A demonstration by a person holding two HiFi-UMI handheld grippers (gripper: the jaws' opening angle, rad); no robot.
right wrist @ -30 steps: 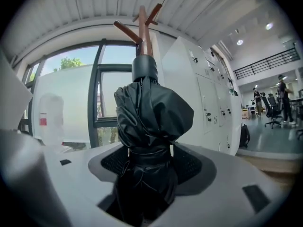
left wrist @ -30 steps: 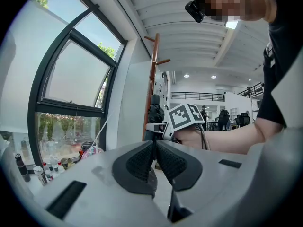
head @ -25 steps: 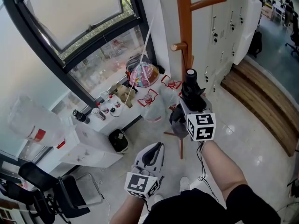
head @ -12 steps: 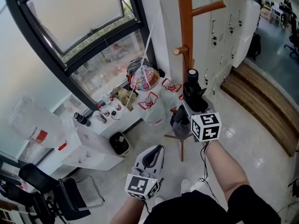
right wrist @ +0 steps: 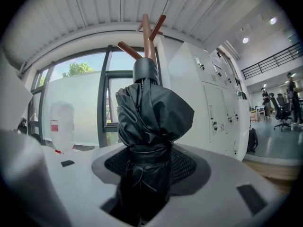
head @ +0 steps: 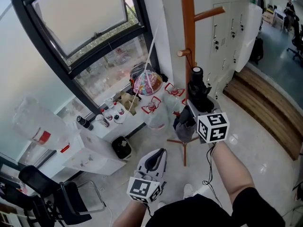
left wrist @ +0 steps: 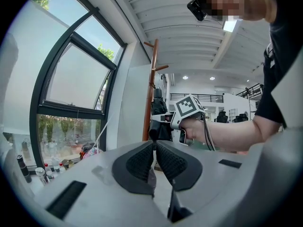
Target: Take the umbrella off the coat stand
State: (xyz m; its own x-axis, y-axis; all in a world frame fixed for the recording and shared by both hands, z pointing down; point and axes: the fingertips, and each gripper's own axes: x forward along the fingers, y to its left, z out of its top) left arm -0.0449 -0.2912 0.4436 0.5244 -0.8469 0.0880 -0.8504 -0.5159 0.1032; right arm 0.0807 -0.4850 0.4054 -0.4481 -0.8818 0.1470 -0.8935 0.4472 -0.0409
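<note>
A folded black umbrella stands upright beside the brown wooden coat stand, just below a side peg. My right gripper is shut on its wrapped middle. In the right gripper view the umbrella fills the gap between the pads of the right gripper, and its round cap hides part of the coat stand. My left gripper hangs low near the person's body, shut with nothing in it. Its pads meet in the left gripper view, which also catches the umbrella against the coat stand.
A low white shelf under the window holds bottles and a colourful bag. A big water jug sits at left, a black chair below it. White lockers and a wooden step lie right of the stand.
My right gripper has risen a little beside the pole with the umbrella in it. The left gripper has stayed where it was.
</note>
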